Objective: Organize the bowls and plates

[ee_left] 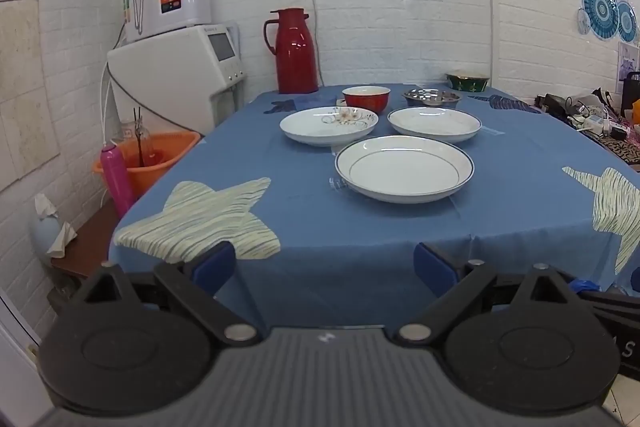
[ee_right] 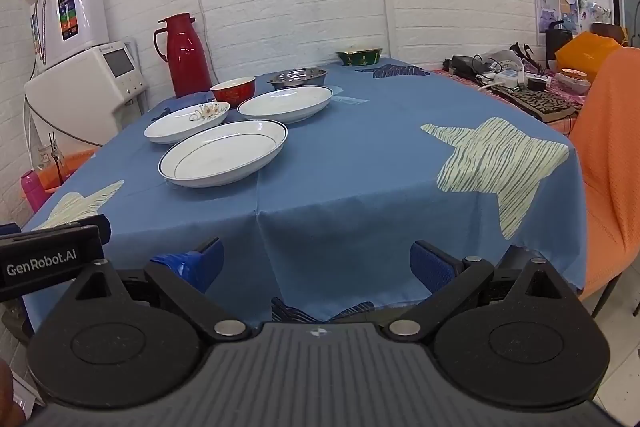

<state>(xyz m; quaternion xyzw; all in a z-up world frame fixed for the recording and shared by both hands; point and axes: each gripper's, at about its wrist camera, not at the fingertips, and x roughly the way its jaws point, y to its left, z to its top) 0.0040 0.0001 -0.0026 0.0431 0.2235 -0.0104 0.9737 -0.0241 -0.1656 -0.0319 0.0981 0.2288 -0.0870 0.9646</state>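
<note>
I hold both tongs short of the near edge of the blue-clothed surface, the left tongs and right tongs each spread wide and empty. Three white plates cluster mid-surface; the red bowl, steel bowl and green bowl sit behind them.
</note>
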